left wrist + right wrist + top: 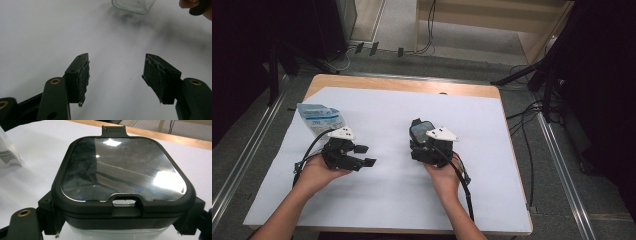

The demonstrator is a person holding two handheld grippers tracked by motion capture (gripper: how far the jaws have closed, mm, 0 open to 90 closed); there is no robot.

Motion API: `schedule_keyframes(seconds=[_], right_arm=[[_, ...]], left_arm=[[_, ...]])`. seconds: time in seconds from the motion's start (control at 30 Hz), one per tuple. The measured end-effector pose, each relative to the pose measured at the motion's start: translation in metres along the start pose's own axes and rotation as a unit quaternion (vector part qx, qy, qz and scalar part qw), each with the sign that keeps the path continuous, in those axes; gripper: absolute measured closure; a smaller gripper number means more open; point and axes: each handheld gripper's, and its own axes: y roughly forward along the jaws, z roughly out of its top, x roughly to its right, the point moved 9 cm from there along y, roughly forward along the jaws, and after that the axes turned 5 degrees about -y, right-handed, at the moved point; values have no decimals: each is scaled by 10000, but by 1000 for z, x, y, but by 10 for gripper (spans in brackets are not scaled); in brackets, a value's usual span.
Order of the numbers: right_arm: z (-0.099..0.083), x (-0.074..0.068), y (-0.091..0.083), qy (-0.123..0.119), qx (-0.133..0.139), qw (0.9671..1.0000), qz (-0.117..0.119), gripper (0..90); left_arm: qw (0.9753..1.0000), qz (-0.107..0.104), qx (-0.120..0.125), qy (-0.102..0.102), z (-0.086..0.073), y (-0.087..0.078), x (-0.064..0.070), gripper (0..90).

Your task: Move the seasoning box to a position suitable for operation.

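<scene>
A blue-and-white pouch lies at the bench's left edge on the white sheet. Just beside it, the left gripper hovers with fingers spread wide, grasping nothing. Near the middle, the right gripper has its fingers clenched on a clear container with a dark lid, resting on the sheet.

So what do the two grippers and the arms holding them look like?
Both the left gripper and right gripper are black, each topped with a pale three-cornered plate and trailing a black cable. The fingers are blocky with worn dark pads and brass-coloured pivots. Forearms are bare, no sleeves.
</scene>
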Motion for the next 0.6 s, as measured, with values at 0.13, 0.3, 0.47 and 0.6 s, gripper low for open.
schedule_keyframes(seconds=[0.13,0.3,0.47,0.6], right_arm=[[0,-4,6,238,7,9995,-197,164],[0,-12,15,297,70,9987,-417,164],[-1,-19,21,337,38,9984,-462,164],[0,-25,22,338,71,9983,-461,164]], left_arm=[[10000,2,16,-51,0,1,0,385],[10000,48,-21,-13,-1,0,1,386],[10000,49,-38,1,-2,0,0,385],[10000,52,-37,-17,-2,1,0,385]])
